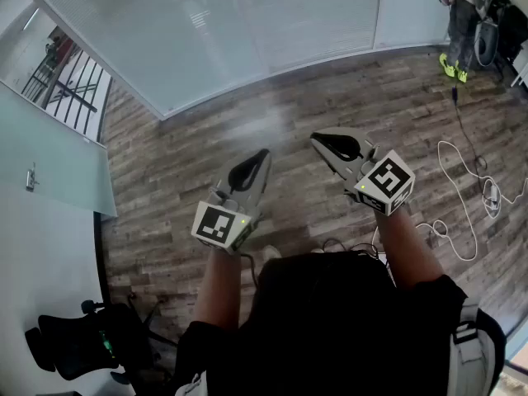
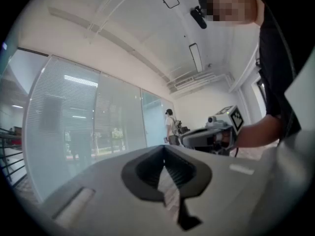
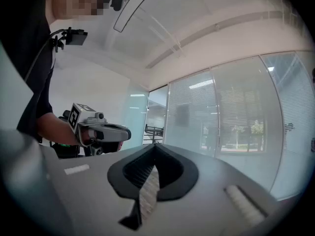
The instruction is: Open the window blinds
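Note:
The window blinds [image 1: 206, 31] hang lowered behind a long glass wall at the far side of the wooden floor; they also show in the left gripper view as pale slats [image 2: 69, 127] and in the right gripper view [image 3: 236, 117]. My left gripper [image 1: 263, 155] is held level in front of the person, jaws shut with nothing between them [image 2: 164, 148]. My right gripper [image 1: 317, 140] is beside it, also shut and empty [image 3: 155, 146]. Both point toward the glass wall and are well short of it. No cord or wand of the blinds can be made out.
A person [image 1: 464, 15] stands at the far right near some equipment. A white cable [image 1: 466, 196] loops over the floor on the right. A black office chair [image 1: 82, 341] is at the lower left. A glass door panel [image 1: 49, 155] stands on the left.

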`<state>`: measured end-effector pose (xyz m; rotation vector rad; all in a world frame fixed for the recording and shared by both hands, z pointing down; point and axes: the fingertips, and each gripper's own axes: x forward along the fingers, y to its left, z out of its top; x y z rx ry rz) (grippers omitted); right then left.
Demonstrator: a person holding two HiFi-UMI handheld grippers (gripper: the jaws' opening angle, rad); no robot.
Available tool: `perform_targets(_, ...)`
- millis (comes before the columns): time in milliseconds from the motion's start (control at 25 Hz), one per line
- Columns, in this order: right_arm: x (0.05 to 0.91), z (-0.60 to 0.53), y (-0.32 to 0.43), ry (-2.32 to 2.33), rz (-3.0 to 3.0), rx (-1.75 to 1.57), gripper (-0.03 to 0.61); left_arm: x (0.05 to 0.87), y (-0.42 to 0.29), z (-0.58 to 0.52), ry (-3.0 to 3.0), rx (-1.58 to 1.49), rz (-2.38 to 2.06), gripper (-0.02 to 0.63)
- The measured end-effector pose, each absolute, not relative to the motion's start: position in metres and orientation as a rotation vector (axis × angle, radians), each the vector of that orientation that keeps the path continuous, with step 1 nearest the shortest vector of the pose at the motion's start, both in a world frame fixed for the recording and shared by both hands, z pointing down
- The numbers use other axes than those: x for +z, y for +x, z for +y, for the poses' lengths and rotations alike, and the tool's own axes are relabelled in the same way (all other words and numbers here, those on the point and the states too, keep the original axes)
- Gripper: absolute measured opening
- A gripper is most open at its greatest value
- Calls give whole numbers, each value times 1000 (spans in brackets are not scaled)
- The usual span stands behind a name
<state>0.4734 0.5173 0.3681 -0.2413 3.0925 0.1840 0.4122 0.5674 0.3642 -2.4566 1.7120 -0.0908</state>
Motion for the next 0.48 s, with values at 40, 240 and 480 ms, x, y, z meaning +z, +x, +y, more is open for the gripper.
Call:
perform_targets(40,368,518,473,-239,3091,179,3,364,411,567,-2451,-94,1705,3)
perform_targets(240,370,517,469,-225,3093,150,3,362,410,569,-2453,-114,1711,3)
perform_targets(480,364,517,463,-221,3081,119,3,363,406,568,-2430,-104,1709,3)
